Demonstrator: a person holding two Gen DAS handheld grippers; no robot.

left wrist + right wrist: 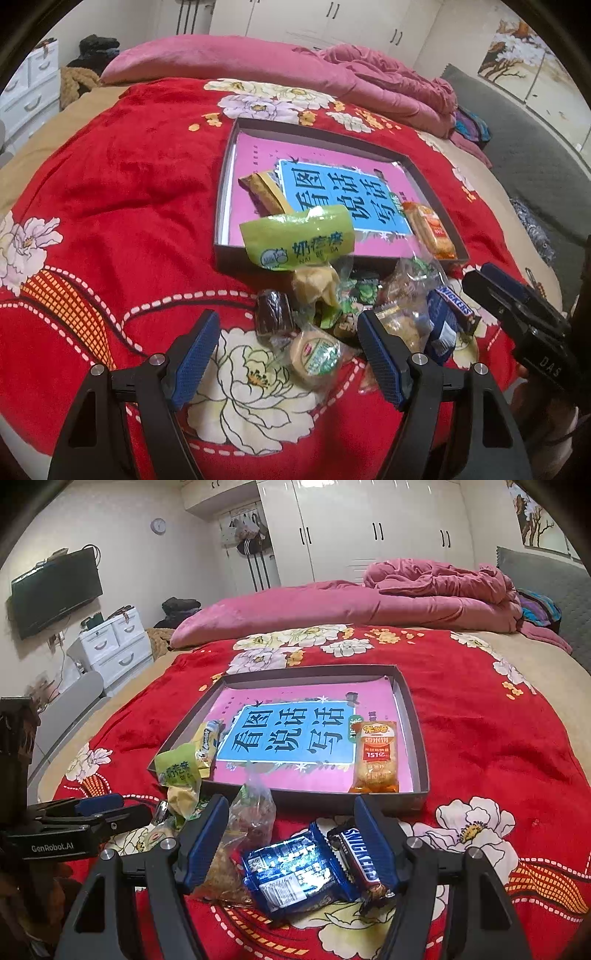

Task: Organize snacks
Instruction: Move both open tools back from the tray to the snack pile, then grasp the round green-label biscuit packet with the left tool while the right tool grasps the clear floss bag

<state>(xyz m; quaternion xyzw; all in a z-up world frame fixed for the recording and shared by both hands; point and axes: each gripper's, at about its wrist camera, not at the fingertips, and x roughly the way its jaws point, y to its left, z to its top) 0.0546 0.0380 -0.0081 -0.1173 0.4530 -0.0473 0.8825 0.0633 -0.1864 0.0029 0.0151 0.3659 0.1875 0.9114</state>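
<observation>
Left wrist and right wrist views of a bed covered by a red floral blanket (480, 709). A shallow grey cardboard tray (413, 723) lies on the blanket, lined with a pink-and-blue booklet (288, 734). Inside the tray, an orange rice-cracker packet (376, 757) lies along its right wall, and a yellow wafer packet (264, 192) lies near its left wall. A green milk-candy bag (299, 238) rests over the tray's near rim.

The remaining snacks form a loose heap on the blanket, just in front of the tray's near edge. The left gripper (288, 350) hovers over the left part of this heap with its jaws released and nothing pinched; a round green-labelled pastry (317, 356) and a dark brown wrapped cake (273, 314) lie between its blue fingers (195, 354), with neither pad seen pressing on them.

The right gripper (291, 842) is likewise spread apart and grasps nothing. A blue foil biscuit packet (291, 875) and a Snickers bar (360, 860) lie on the blanket between its fingers, the bar close beside the right finger. A clear bag of brown snacks (243, 830) lies just beside the left finger. Whether either pad touches these items cannot be told. The left gripper appears at the left edge of the right wrist view, near the heap.
</observation>
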